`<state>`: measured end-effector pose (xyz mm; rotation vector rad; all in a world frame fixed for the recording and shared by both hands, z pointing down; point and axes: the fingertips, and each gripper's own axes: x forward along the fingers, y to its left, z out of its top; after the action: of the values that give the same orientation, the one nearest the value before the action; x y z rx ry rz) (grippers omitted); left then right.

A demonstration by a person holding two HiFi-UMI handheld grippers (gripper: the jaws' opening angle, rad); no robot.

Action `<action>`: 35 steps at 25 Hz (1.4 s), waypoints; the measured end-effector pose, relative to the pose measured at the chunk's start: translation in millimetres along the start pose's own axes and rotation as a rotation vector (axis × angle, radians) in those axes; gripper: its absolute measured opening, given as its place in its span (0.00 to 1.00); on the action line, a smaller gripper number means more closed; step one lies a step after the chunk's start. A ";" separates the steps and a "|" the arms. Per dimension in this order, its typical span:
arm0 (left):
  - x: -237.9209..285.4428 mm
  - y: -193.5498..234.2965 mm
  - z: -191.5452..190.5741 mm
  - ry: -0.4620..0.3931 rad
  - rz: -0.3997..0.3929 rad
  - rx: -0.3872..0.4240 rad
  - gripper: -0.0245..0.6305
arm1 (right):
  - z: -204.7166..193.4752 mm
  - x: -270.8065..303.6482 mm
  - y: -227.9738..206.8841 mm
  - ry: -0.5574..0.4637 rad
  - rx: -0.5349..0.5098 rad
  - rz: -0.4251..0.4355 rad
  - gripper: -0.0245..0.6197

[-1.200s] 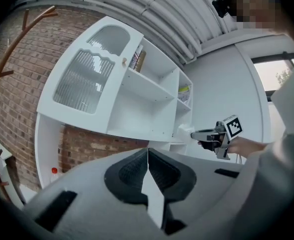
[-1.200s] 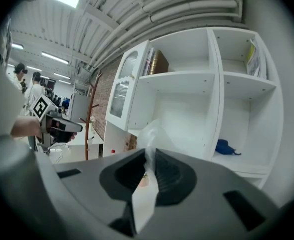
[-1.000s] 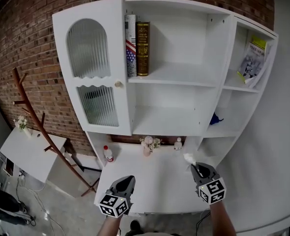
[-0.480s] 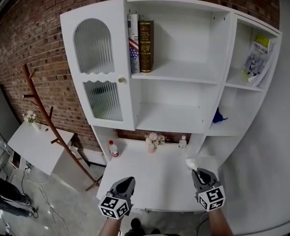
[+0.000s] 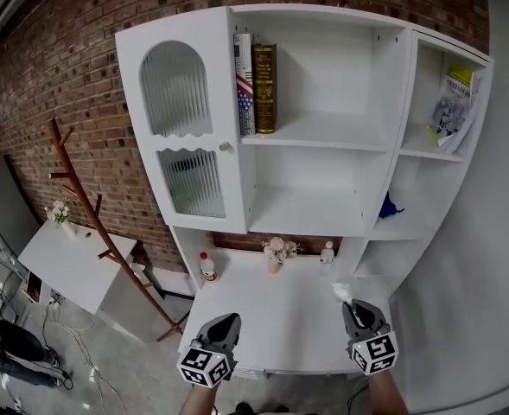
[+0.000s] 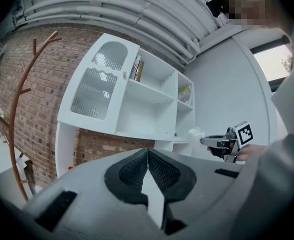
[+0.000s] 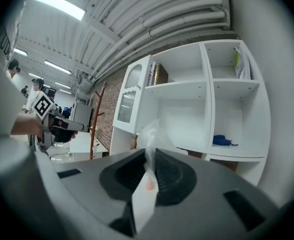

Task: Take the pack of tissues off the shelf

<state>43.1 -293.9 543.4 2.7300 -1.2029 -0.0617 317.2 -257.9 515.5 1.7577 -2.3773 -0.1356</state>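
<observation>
The right gripper (image 7: 147, 171) is clamped on a crinkled translucent wrapper, probably the pack of tissues (image 7: 150, 134), in front of the white shelf unit (image 7: 186, 90); a blue object (image 7: 222, 141) lies in its right-hand compartment.

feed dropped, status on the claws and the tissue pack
Right claw shut on pack of tissues, clear of the shelf. Left claw shut, empty. Nothing in the way.

The white shelf unit (image 5: 323, 141) carries two upright books (image 5: 256, 83) at the left end of its top shelf, a booklet (image 5: 451, 106) leaning in the upper right compartment, and a blue thing (image 5: 389, 207) in the compartment below. Along the back of its desk top (image 5: 280, 314) stand a red-capped bottle (image 5: 208, 268), a small flower vase (image 5: 276, 253) and a small white bottle (image 5: 327, 252).
</observation>
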 end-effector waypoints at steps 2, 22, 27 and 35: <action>-2.5 6.1 1.4 -0.003 0.002 -0.003 0.08 | 2.3 1.6 2.5 -0.007 0.009 -0.010 0.12; -1.7 27.4 9.6 -0.012 -0.032 -0.017 0.08 | 18.5 9.6 20.2 -0.038 0.010 -0.032 0.12; -4.4 31.7 10.2 -0.014 -0.032 -0.026 0.08 | 21.0 10.2 24.2 -0.038 0.010 -0.033 0.12; -8.7 36.7 12.4 -0.018 -0.039 -0.024 0.08 | 24.6 10.6 30.4 -0.040 0.007 -0.037 0.12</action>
<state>9.2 -313.5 536.8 2.7380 -1.1466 -0.1040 280.7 -259.8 497.9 1.8192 -2.3766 -0.1701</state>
